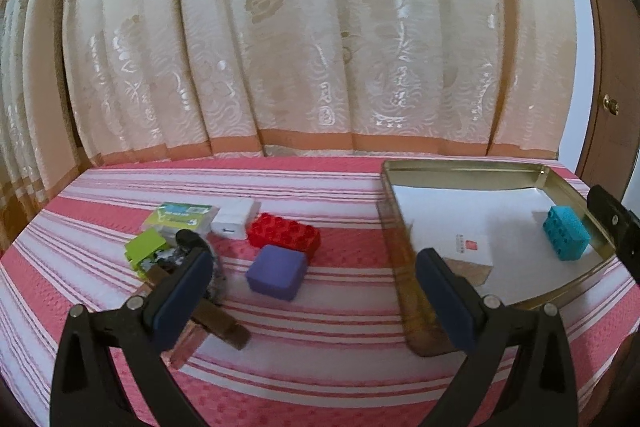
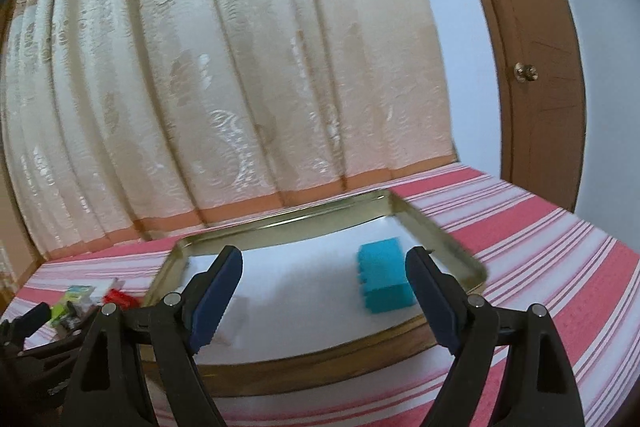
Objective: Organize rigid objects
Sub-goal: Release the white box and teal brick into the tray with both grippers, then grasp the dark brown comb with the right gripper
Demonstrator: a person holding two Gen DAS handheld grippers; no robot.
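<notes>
While both grippers hang over the striped bed (image 1: 320,347), neither grips anything: left gripper (image 1: 314,291) has its fingers (image 1: 182,301) spread wide, and right gripper (image 2: 324,297) is spread wide too, with only air between the pads.

Left view: gold tin tray (image 1: 460,169) sits at 3 o'clock, white paper lining the bottom. Teal brick (image 1: 566,233) lies inside it, near the tray's right wall. Small white card with a red mark (image 1: 472,247) lies on the liner near the tray's left wall.

Loose pile on the bed at 9–10 o'clock, well apart from the tray:
- purple box (image 1: 276,273), nearest the fingers, touching or just beside the red brick (image 1: 284,235) behind it
- white block (image 1: 234,223) just left of the red brick
- green-and-white pack (image 1: 180,217) behind, left of the white block
- lime green box (image 1: 144,251) at the left edge of the pile
- brown wooden piece (image 1: 218,323), partly hidden by the left finger; a dark item beside it is too blurred to tell.

Right view: blurred. Teal brick (image 2: 384,281) sits in the tray (image 2: 280,219), just left of the right finger. Pile shows at 9 o'clock, far edge.
</notes>
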